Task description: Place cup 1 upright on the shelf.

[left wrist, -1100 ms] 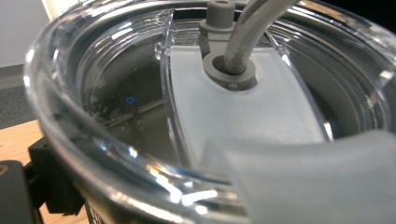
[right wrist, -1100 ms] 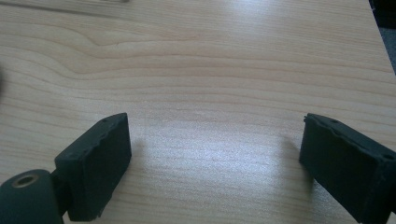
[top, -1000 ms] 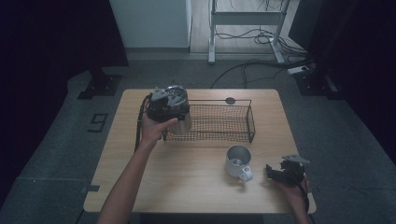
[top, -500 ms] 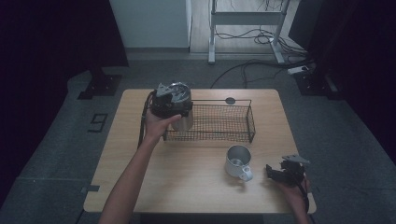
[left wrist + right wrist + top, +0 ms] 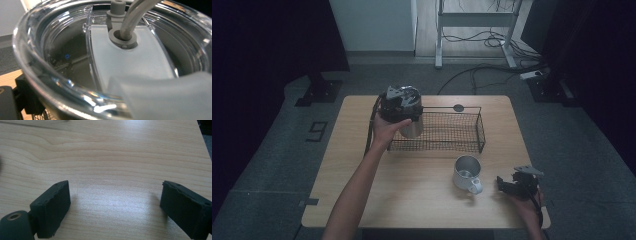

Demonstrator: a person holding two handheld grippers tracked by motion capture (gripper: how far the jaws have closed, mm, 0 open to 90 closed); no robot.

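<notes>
**Three cameras, one table**

The high view looks forward and down on the whole table from above its near edge. The left gripper view sits very close over a clear lid. The right gripper view faces bare tabletop at close range, wood shared with the high view.

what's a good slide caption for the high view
Left gripper holds a steel tumbler over the wire basket; right gripper rests open beside a mug.

Light wooden table, black wire mesh basket on its far half, steel tumbler with clear plastic lid held by left gripper over the basket's left end, white handled mug in front of the basket, right gripper right of the mug near the table's front right corner.
</notes>
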